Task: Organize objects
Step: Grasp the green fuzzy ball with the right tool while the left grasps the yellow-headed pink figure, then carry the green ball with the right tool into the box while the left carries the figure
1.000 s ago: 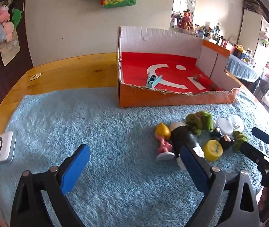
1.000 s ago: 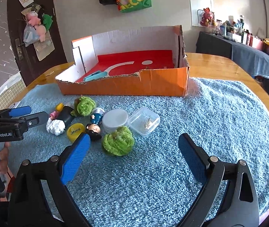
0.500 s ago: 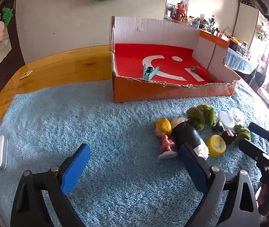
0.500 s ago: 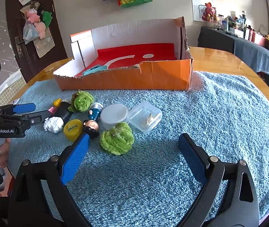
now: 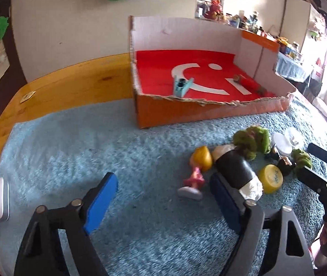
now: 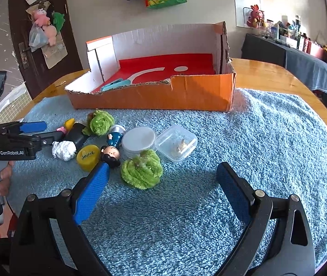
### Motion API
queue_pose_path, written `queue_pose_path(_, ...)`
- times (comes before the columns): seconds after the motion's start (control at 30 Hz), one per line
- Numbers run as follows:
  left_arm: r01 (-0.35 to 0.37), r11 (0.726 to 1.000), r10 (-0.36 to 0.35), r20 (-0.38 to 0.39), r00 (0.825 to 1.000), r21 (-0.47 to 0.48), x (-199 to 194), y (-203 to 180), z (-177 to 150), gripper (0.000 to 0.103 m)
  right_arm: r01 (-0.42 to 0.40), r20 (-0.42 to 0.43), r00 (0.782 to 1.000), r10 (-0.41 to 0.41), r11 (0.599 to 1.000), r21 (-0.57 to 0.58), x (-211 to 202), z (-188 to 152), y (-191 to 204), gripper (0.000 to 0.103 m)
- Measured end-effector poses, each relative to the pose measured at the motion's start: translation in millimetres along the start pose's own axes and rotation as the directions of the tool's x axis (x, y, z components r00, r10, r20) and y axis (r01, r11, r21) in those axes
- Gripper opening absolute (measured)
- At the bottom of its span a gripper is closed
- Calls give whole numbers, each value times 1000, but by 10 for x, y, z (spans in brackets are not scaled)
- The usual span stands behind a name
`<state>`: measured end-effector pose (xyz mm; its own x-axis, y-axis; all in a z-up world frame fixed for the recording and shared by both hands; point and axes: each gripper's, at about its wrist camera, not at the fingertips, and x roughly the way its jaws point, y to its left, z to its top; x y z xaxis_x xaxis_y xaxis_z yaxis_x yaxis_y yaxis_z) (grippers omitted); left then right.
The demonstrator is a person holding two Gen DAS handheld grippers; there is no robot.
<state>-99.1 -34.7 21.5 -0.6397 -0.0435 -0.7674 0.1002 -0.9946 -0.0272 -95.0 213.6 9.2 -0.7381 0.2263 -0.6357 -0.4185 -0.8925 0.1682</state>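
a teal clip [image 5: 182, 85] and a red tube [image 5: 249, 83] are held in the orange box [image 5: 209, 112] (red-floored). the left gripper [image 5: 163, 199] is closing on bare towel [image 5: 71, 151] beside the black bottle [image 5: 233, 168]; the right gripper [image 6: 163, 191] is closing too, wide and empty.

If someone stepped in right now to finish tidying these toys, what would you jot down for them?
Left gripper: jaws closing, nothing between them, beside the black bottle.
Right gripper: jaws closing, empty, above the towel.
Done: a teal toy and a red stick lie in the cardboard box.
Left: bottle, yellow cap, two figurines, two green pom-poms, white lid, clear plastic case, all on the towel.
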Motion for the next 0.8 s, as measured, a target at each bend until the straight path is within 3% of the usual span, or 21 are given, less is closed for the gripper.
queue_pose_path(0.17, 11, 999, -12, 20, 1000, 37, 19, -103, 34, 64, 4, 3, 1000, -4, 1000, -27, 5, 24, 46, 67)
queue_pose_path(0.23, 49, 998, -50, 29, 998, 30, 20, -117, 47, 49, -2, 4, 1000, 3, 1000, -29, 15, 27, 61, 57)
queue_pose_path(0.4, 91, 995, -92, 53, 994, 28, 9, -162, 37, 22, -53, 3, 999, 53, 999, -7, 40, 4, 75, 33)
queue_pose_path(0.8, 84, 996, -85, 109, 990, 15, -173, -215, -1, 22, -106, 22, 994, 106, 994, 15, -53, 15, 78, 29)
